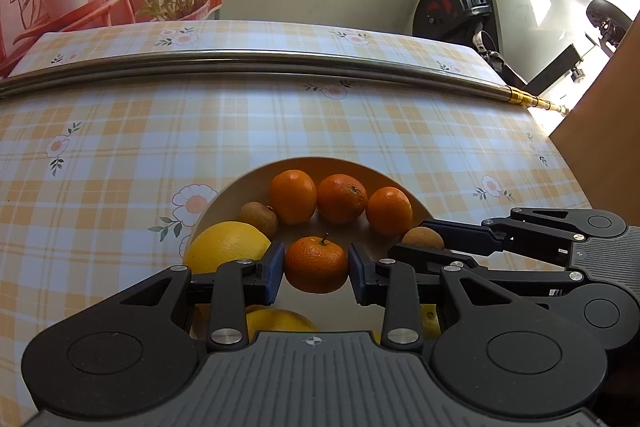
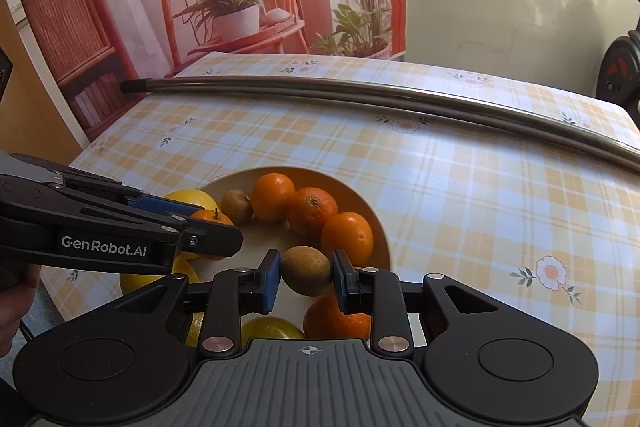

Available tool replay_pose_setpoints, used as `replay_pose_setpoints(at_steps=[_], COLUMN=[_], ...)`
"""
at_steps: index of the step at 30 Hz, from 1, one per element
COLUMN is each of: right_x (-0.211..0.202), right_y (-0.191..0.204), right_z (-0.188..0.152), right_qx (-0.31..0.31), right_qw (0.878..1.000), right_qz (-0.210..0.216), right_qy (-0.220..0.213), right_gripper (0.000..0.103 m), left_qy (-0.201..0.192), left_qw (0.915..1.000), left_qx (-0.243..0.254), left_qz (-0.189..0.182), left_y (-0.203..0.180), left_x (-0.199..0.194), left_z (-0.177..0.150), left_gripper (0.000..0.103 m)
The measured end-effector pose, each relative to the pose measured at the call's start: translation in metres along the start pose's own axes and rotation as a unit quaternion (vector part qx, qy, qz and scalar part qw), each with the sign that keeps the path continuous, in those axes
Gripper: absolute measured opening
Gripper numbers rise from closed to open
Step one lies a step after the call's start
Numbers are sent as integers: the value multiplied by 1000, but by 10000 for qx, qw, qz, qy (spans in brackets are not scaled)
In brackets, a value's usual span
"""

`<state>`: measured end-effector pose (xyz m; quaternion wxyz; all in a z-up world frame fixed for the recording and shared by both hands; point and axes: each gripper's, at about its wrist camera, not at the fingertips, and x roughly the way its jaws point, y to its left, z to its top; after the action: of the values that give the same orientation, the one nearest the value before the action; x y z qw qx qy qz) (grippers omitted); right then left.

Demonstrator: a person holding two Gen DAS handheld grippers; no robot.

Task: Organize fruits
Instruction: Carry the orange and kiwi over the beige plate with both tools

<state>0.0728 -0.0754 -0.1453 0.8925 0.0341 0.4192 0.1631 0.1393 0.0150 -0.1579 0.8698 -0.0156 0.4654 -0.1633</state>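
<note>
Gripping stemmed mandarin (image 1: pixel 316 264), left gripper (image 1: pixel 316 267) pads pinch its sides, likely lifted clear of bowl (image 1: pixel 224 195), though contact underneath unclear. Right gripper (image 2: pixel 305 275) clamps kiwi (image 2: pixel 306 270) likewise, for sorting. Beyond: three mandarins (image 1: pixel 342 198) along far rim, second kiwi (image 1: pixel 259 218), grapefruit (image 1: pixel 228 246) left. Metal rods (image 1: pixel 280 61) cross far tablecloth (image 1: pixel 120 131).

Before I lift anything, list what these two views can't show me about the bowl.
- Near side of the bowl: hidden in both views by each gripper's own body.
- Yellow fruit below the left gripper: only a sliver shows between the fingers.
- Orange under the right gripper: cut off by the body.
- Kiwi, left view: partly covered by the right gripper.
- Total fruit count: cannot tell.
</note>
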Motion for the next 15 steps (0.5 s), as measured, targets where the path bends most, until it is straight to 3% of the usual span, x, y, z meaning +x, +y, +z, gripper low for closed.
replay_pose_setpoints(at_steps=[15], right_x=[2], right_y=[-1], right_z=[-3], right_qx=[-29], right_qw=[10000], right_qz=[-38], right_qy=[69], right_gripper=[26], left_qy=[54], left_qw=[10000], left_qx=[-33], left_qz=[-31], left_y=[1], left_x=[3], left_z=[-1], left_gripper=[36])
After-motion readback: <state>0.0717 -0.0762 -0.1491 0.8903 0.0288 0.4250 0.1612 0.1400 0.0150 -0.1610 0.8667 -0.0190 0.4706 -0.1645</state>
